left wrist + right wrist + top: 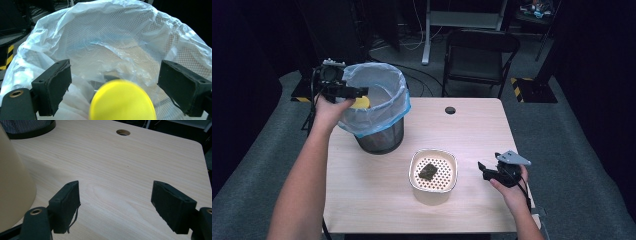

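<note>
I see a big wooden desk (pixel 377 200) with a round hole (pixel 450 110) at its far side. A black mesh bin (pixel 379 107) with a pale blue bag (pixel 105 37) stands on the far left part. Near the middle sits a cream bowl (pixel 433 171) with a holey insert, and a dark lump (pixel 428 171) lies in it. My left hand-held gripper (pixel 343 91) is up at the bin's left rim with its jaws spread wide. A yellow round thing (pixel 122 101) shows between them, touching neither, over the bag. My right hand-held gripper (pixel 491 172) is low over the desk, right of the bowl, jaws spread and holding nothing.
</note>
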Demonstrator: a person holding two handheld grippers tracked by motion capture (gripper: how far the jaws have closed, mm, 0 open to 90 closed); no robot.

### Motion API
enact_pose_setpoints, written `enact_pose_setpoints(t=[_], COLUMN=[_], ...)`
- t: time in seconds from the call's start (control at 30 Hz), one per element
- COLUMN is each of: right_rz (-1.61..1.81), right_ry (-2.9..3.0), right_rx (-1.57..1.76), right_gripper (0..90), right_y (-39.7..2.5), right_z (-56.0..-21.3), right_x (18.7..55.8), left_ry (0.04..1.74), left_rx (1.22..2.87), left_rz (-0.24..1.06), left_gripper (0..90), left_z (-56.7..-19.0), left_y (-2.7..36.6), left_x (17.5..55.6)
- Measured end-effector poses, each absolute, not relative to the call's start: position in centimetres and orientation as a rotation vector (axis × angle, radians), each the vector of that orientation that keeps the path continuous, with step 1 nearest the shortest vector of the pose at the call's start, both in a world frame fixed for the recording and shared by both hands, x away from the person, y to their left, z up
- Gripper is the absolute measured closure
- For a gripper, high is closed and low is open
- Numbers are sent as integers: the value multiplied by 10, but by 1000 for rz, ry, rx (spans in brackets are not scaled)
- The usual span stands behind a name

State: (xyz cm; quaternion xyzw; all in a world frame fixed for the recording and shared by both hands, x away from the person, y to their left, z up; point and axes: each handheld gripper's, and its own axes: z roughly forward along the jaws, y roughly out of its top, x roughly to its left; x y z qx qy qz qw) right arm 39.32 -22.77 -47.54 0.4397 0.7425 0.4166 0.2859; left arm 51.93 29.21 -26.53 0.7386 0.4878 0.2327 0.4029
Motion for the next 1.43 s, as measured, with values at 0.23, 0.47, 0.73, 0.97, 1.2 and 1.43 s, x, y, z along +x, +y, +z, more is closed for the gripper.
enact_pose_setpoints(t=[0.23,0.47,0.73,0.97,1.2,1.43], right_rz=[1106,1099,1086,1078,1070,1057], right_ry=[1990,1991,2006,2007,2008,2020], right_rx=[1183,1188,1182,1184,1192,1202], right_gripper=[226,225,225,226,226,226], right_y=[-228,-228,-226,-227,-228,-231], right_z=[-476,-477,-477,-478,-479,-482], right_x=[393,393,393,393,393,394], left_ry=[1129,975,871,847,899,1058], left_rx=[1873,1931,1998,1972,1949,1870], left_rz=[562,503,439,395,409,355], left_gripper=[159,216,348,354,310,195], left_z=[-258,-261,-285,-323,-380,-451], left_y=[297,295,289,295,310,334], left_x=[490,444,408,391,383,382])
